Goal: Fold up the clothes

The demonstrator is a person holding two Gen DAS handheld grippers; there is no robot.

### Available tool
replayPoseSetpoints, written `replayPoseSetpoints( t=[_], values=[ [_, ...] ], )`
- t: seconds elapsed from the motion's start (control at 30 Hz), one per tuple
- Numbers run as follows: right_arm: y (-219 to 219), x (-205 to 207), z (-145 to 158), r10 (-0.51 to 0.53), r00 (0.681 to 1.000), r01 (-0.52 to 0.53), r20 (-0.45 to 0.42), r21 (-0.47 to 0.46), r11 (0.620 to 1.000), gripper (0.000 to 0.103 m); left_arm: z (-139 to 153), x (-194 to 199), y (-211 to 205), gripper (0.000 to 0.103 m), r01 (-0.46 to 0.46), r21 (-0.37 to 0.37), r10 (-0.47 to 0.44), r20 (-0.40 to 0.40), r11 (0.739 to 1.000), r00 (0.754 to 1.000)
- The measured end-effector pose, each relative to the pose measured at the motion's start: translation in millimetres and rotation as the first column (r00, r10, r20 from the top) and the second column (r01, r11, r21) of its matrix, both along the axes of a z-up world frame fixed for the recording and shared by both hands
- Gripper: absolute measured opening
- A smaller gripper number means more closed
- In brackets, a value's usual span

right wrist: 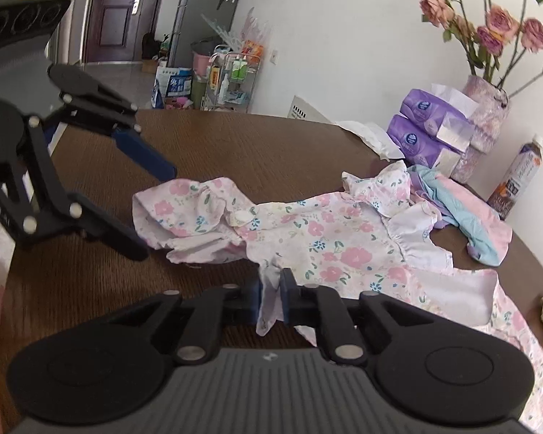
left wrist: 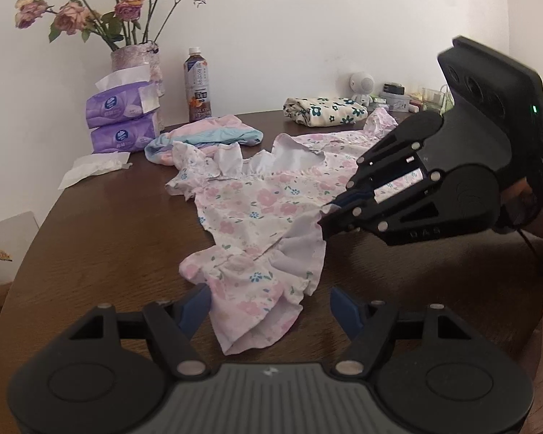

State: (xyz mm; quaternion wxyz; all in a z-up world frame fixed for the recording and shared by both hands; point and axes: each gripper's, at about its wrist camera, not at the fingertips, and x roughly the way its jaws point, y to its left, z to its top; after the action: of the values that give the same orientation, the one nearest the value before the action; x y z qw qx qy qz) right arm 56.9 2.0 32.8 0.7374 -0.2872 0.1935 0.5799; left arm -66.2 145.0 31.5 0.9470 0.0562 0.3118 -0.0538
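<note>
Right gripper (right wrist: pixel 270 298) pinches the floral garment (left wrist: pixel 257 213) by one thin ruffle, left gripper (left wrist: pixel 270 307) spread wide around a sleeve: the ruffle may slip free under tension.

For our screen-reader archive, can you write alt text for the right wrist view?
The right gripper is shut on a fold of a floral garment lying on a brown table. The left gripper is open around the garment's sleeve; tissue packs sit behind.

The right tool (left wrist: pixel 335 213) bears faint raised letters "DAS" on its black body. Left of it, by the wall, the drink bottle (left wrist: pixel 198 85) carries a label whose print is too small to read.
</note>
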Motion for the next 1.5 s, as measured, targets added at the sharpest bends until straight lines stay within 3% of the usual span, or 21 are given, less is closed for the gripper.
replayPoseSetpoints(
  t=[0.17,0.37,0.43,0.5,0.6,0.77,0.9,1.03,1.37,1.47,1.5],
  values=[
    [-0.8,16.1,11.7,-0.053,0.991,0.059,-0.121,0.044,0.997,0.005,-3.5,7.6,-12.7,0.072,0.012,0.104,-0.012,0.002,0.994,1.0],
    [0.7,34.2,20.6,-0.118,0.96,0.14,-0.253,0.067,0.988,0.005,-7.0,13.6,-26.1,0.071,0.035,0.24,-0.043,0.028,0.97,0.999],
    [-0.5,39.7,21.3,-0.136,0.948,0.163,-0.289,0.071,0.984,0.005,-7.6,12.5,-25.2,0.058,0.041,0.25,-0.051,0.035,0.967,0.998],
    [-1.9,44.7,21.4,-0.151,0.937,0.184,-0.314,0.075,0.98,0.005,-6.5,9.8,-23.1,0.03,0.05,0.255,-0.064,0.046,0.966,0.997],
    [0.0,48.4,19.6,-0.164,0.929,0.198,-0.331,0.072,0.978,0.005,-3.8,6.9,-20.5,0.004,0.065,0.268,-0.083,0.054,0.961,0.995],
    [-1.0,52.2,17.4,-0.173,0.927,0.209,-0.334,0.073,0.975,0.005,9.5,14.9,-15.1,0.003,0.078,0.336,-0.105,0.063,0.938,0.992],
    [-2.9,55.8,15.7,-0.184,0.923,0.221,-0.337,0.074,0.973,0.005,21.3,37.9,-12.8,0.003,0.087,0.421,-0.128,0.071,0.903,0.989],
    [-6.1,61.7,16.2,-0.201,0.92,0.24,-0.337,0.08,0.967,0.005,25.4,67.0,-10.2,0.003,0.091,0.454,-0.135,0.066,0.886,0.989],
    [2.2,85.8,5.0,-0.255,0.902,0.291,-0.349,0.054,0.955,0.005,1.0,127.1,5.5,0.003,0.086,0.398,-0.092,-0.002,0.913,0.996],
    [3.9,92.2,-2.1,-0.27,0.892,0.306,-0.363,0.043,0.951,0.005,1.3,132.1,12.6,0.012,0.06,0.36,-0.069,0.011,0.931,0.998],
    [4.0,93.9,-3.9,-0.274,0.887,0.311,-0.371,0.041,0.95,0.005,3.6,132.6,15.9,0.019,0.045,0.343,-0.055,0.02,0.938,0.998]
  ],
)
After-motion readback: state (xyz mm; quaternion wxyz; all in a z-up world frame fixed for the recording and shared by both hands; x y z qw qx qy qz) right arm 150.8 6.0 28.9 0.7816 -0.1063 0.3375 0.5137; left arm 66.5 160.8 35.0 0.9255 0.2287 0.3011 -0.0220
